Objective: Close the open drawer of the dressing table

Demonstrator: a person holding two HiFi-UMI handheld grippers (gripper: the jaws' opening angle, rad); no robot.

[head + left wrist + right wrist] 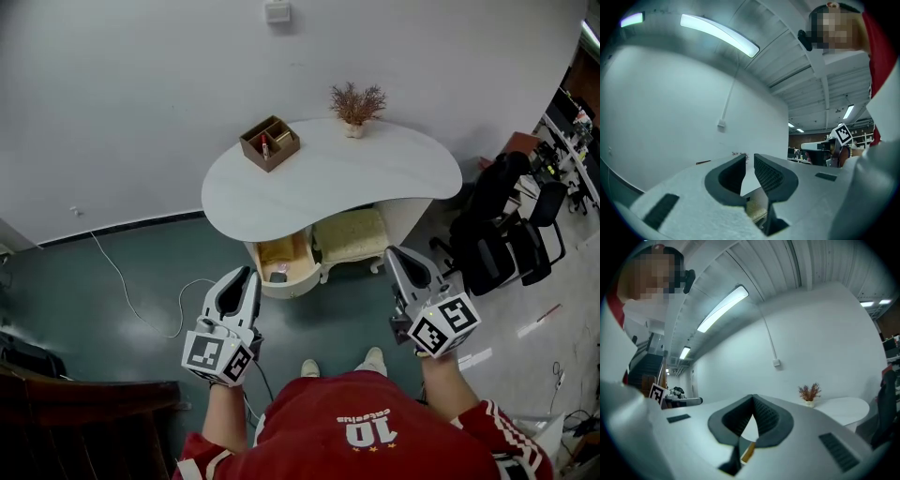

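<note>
The white kidney-shaped dressing table (375,173) stands against the wall. Its curved drawer (281,267) is pulled out at the front left, showing a pale wooden inside with small items. My left gripper (248,275) hovers just in front of the drawer, a little to its left and apart from it. In the left gripper view its jaws (750,157) stand a narrow gap apart with nothing between them. My right gripper (395,254) is held level to the right of the drawer, near the stool. Its fingertips (753,398) meet, empty.
A cream-cushioned stool (352,234) sits under the table beside the drawer. On top are a brown wooden organiser (269,142) and a dried plant in a small vase (356,103). Black office chairs (497,225) crowd the right. A white cable (141,305) trails on the floor at left.
</note>
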